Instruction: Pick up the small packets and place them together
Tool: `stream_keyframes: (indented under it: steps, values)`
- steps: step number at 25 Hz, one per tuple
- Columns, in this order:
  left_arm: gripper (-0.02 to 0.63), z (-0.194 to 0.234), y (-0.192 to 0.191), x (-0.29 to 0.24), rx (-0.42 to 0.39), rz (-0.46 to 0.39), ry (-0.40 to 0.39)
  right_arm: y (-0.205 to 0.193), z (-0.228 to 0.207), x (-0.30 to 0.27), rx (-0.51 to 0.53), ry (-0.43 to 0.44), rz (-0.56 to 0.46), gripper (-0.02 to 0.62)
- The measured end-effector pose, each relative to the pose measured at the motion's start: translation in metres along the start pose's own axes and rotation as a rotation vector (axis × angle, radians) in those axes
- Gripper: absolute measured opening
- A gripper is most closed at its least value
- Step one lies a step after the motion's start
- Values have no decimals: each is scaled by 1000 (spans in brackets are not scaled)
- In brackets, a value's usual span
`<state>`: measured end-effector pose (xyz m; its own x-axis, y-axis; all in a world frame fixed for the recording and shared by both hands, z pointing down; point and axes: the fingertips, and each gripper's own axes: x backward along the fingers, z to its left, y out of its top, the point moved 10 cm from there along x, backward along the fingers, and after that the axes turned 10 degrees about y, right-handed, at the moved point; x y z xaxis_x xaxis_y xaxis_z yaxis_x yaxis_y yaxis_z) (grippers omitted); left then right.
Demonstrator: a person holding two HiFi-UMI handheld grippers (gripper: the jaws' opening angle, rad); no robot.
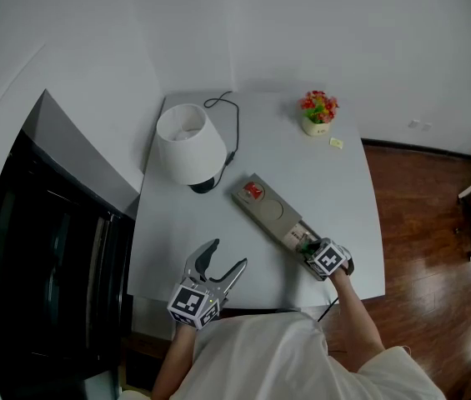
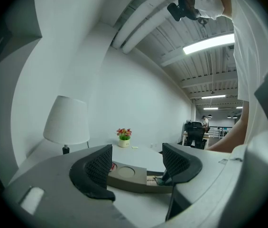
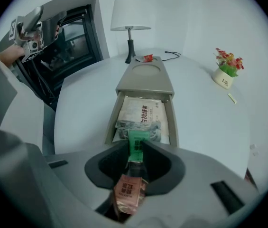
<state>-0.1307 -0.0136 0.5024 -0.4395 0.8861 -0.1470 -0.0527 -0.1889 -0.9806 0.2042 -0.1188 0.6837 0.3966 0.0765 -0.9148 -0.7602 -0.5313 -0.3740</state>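
A long beige tray (image 1: 270, 209) lies slantwise on the white table (image 1: 335, 190). Its near compartment (image 3: 143, 113) is uncovered and holds flat white and grey packets (image 3: 141, 115). A small red packet (image 1: 253, 192) rests on the tray's far end. My right gripper (image 3: 134, 148) hangs at the tray's near end, shut on a slim packet (image 3: 130, 189) with a green tip and a brown-red body. The green tip sticks out over the compartment. My left gripper (image 1: 227, 254) stands open and empty near the table's front edge, left of the tray.
A white-shaded lamp (image 1: 189, 144) with a black cord stands at the back left. A small flower pot (image 1: 318, 111) and a tiny yellow packet (image 1: 336, 143) sit at the back right. A black cabinet (image 1: 43, 265) flanks the table's left side.
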Motion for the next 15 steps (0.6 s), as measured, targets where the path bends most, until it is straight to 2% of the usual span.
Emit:
stream_keyframes:
  steps: [7, 11, 15]
  values:
    - [322, 5, -1, -2, 11, -9, 10, 6, 8, 32, 3, -55, -92, 74]
    - [322, 7, -2, -2, 17, -9, 17, 31, 19, 62, 7, -78, -198, 72]
    - [321, 9, -2, -1, 12, -7, 20, 65, 14, 63, 23, -79, -268, 72]
